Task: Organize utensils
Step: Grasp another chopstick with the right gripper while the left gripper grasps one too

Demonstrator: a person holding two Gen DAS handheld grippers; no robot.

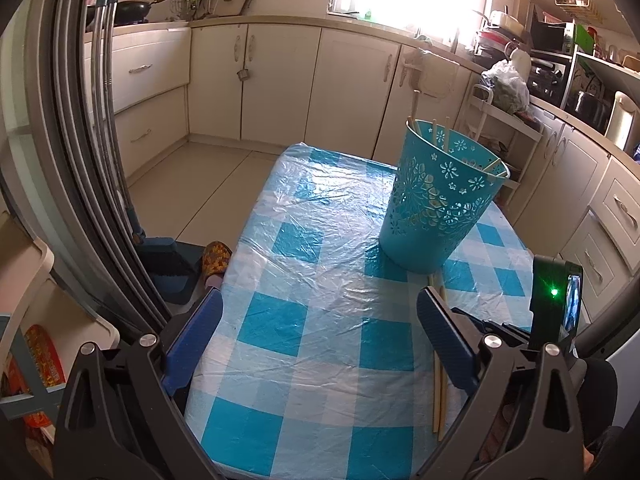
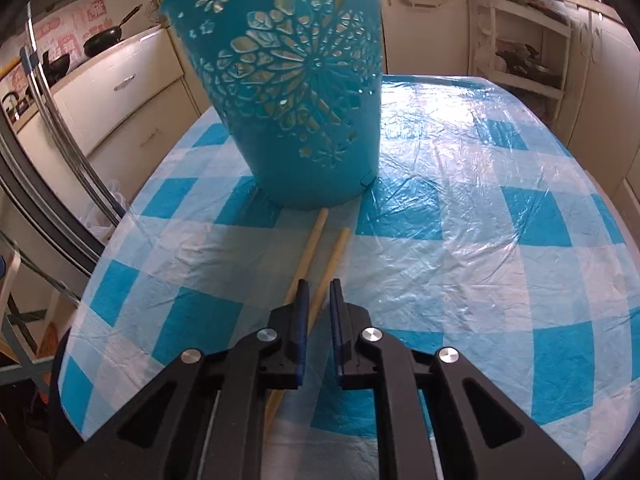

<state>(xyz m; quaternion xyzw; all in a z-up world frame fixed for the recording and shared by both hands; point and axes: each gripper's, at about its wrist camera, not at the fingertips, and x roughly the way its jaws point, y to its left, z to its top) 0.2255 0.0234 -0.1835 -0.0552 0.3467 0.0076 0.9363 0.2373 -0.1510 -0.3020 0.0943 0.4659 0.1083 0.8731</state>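
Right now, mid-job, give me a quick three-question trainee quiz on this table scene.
1. How do the left gripper's jaws stand?
2. How many pale wooden chopsticks lie loose on the blue-and-white checked tablecloth in front of the teal perforated plastic basket? A one, B two, C four.
3. True or false: the right gripper straddles one of those loose chopsticks.
Key: 1 wide open, empty; 2 B; 3 true.

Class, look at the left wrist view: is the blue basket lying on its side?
No, the blue basket stands upright on the checked tablecloth, with chopsticks sticking out of its top.
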